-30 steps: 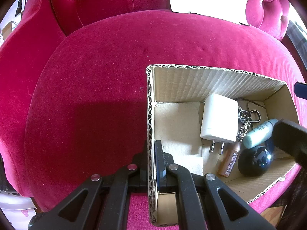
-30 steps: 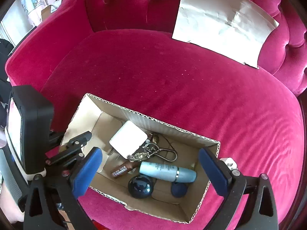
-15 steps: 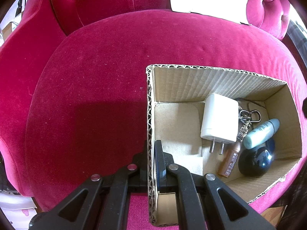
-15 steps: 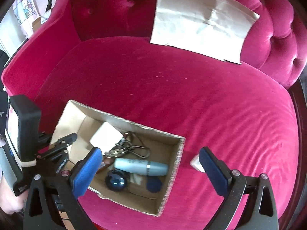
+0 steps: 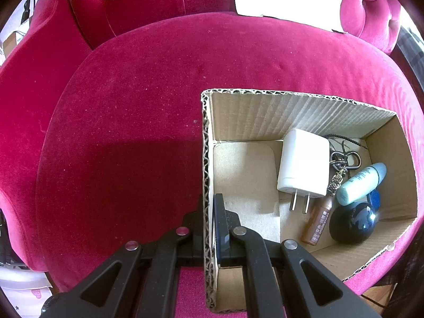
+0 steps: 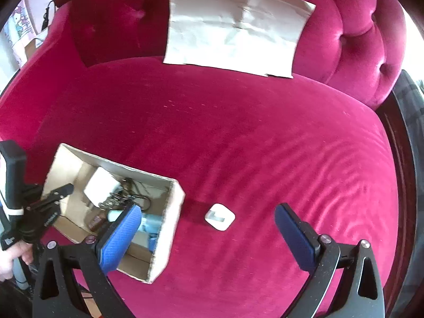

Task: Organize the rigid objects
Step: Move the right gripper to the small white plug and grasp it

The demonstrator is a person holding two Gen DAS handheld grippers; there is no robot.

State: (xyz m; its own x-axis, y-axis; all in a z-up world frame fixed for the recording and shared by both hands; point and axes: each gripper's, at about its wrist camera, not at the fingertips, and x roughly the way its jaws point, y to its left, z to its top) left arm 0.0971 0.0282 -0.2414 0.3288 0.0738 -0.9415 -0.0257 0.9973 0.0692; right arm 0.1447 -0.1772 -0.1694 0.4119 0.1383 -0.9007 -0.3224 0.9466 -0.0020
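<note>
While hidden leftward, white square piece [image 6: 219, 216] shows—right view only.

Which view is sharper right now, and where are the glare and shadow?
Left wrist view: sharp, with a glare spot on the dark ball and shadow on the cushion left of the box. Right wrist view: motion-blurred around the box, though the white piece is readable; fisheye bending in both.

Crimson velvet armchair [image 6: 238, 132] fills both views: wide rounded seat cushion, button-tufted backrest [image 6: 114, 21], padded arms. Pale crumpled paper sheet [image 6: 233, 26] leans on backrest. Daylight from right, soft ripple shadows on velvet. Dark wood frame edge [image 6: 397, 143] at right. Cluttered room corner far left (cartoon print [image 6: 20, 23], details blurred).
</note>
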